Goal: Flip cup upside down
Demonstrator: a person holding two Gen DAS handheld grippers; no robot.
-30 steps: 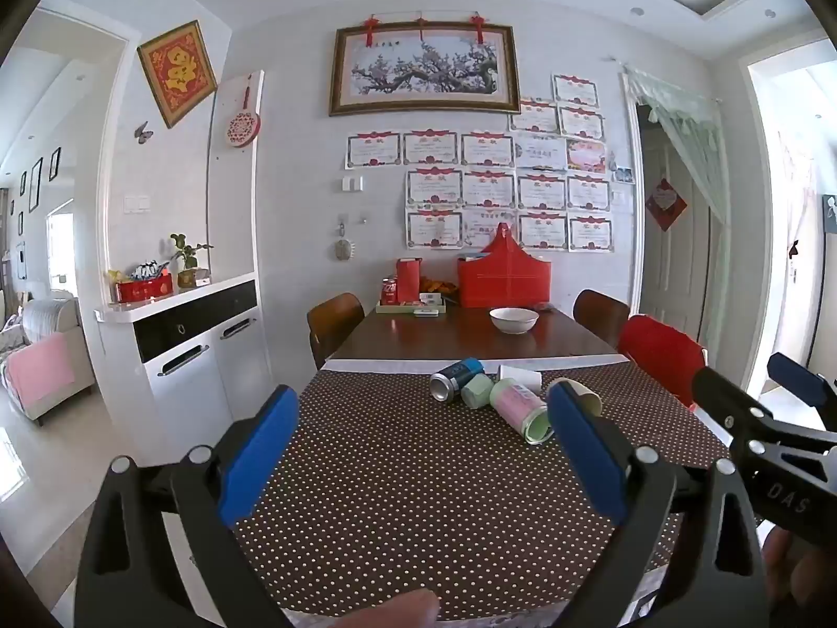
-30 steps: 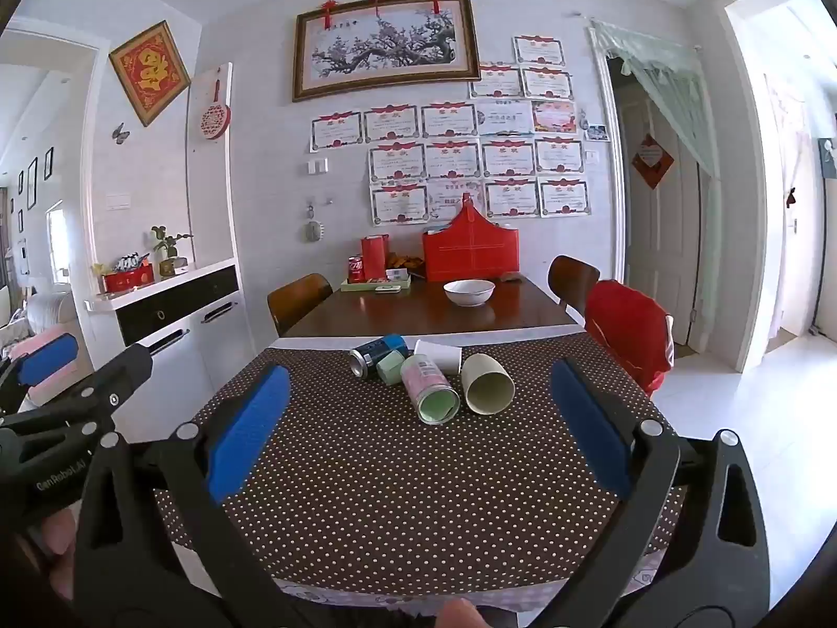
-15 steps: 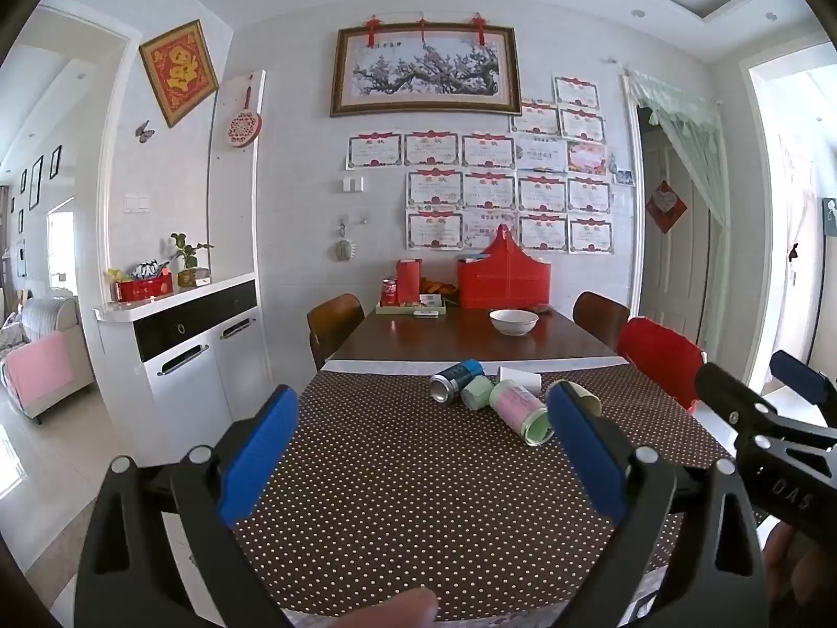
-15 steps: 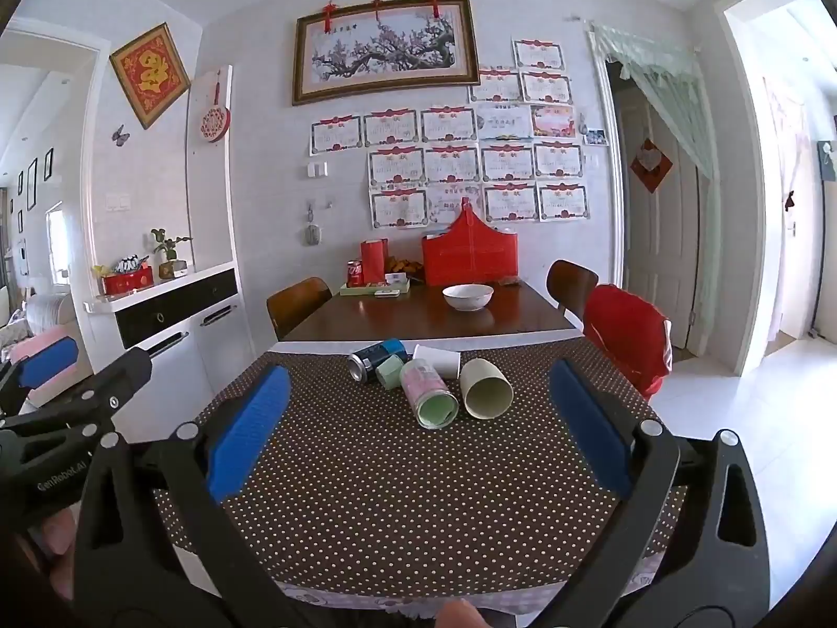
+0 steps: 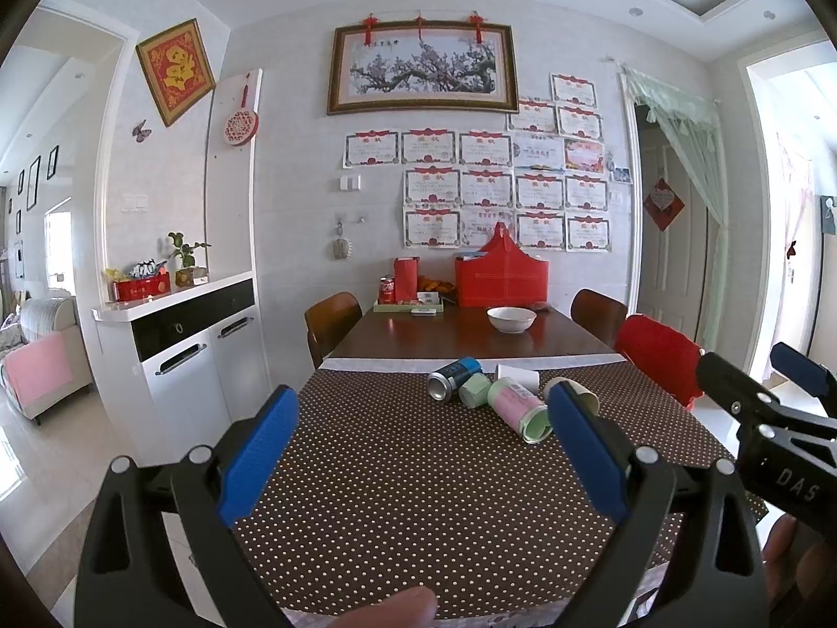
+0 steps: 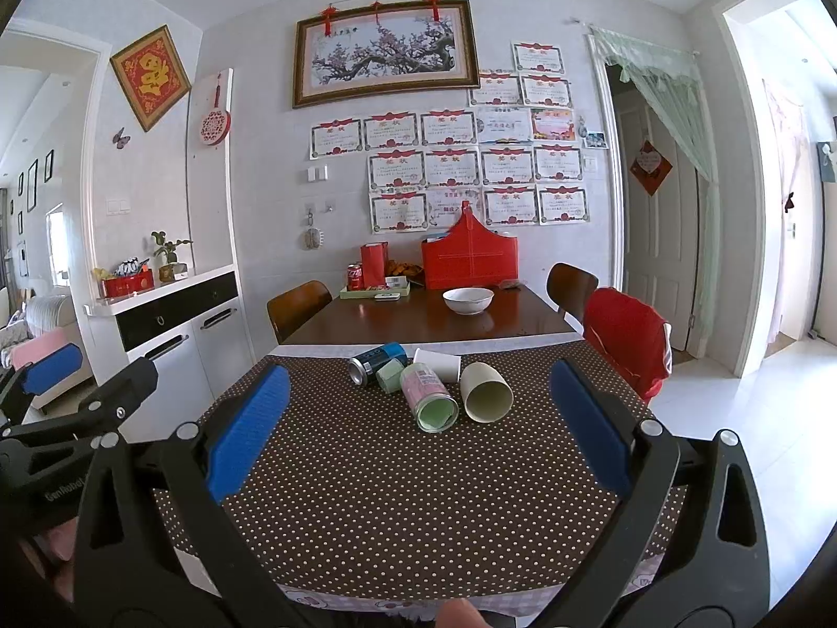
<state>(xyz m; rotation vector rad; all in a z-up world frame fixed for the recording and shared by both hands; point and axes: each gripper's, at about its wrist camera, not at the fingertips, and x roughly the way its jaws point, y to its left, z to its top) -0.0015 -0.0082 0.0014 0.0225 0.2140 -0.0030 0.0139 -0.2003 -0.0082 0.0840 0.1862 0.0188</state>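
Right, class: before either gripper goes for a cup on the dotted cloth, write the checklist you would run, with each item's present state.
1. Left gripper open and holding nothing: ok.
2. Right gripper open and holding nothing: ok.
3. Beige cup in sight, lying on its side, mouth towards the camera: ok.
4. Beige cup within the fingers' span: not ok, it lies farther along the table.
5. Beige cup apart from the pink-and-green cup beside it: cannot tell.

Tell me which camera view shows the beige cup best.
The right wrist view: the beige cup lies on its side there, unobstructed, with its open mouth toward the camera. In the left wrist view the cup is mostly hidden behind a blue finger of the left hand-held gripper; only its rim shows.
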